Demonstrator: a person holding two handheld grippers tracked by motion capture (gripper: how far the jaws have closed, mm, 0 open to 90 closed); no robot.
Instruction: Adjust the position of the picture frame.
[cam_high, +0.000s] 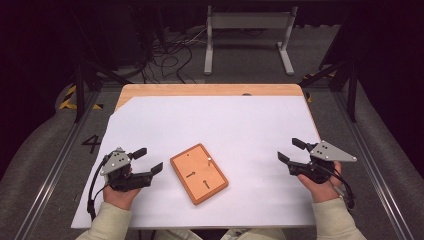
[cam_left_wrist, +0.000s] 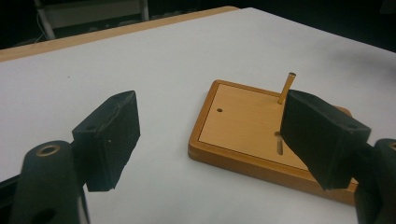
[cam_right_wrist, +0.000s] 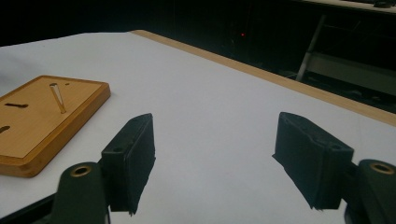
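- While nothing is gripped, the flat rectangular wooden board (cam_high: 199, 173) with its raised rim is seen lying askew near the front middle of the white sheet-covered table (cam_high: 220, 125); it is taken as the landmark for everything below.
- On the board, a thin brass-coloured peg (cam_left_wrist: 286, 87) stands slightly tilted near one far corner; two short dark slots (cam_high: 191, 174) and a small round hole (cam_left_wrist: 219, 111) are cut in its face, probably as seats for further pegs.
- To the left of the board, the left black two-jaw gripper (cam_high: 148, 161) is held just beside its edge with jaws spread wide and empty; its jaws are aimed at the board, which suggests a ready approach.
- Well apart to the right of the board, the right black two-jaw gripper (cam_high: 291, 150) is held low over bare table, jaws wide and empty; it is judged to be parked clear of the work.
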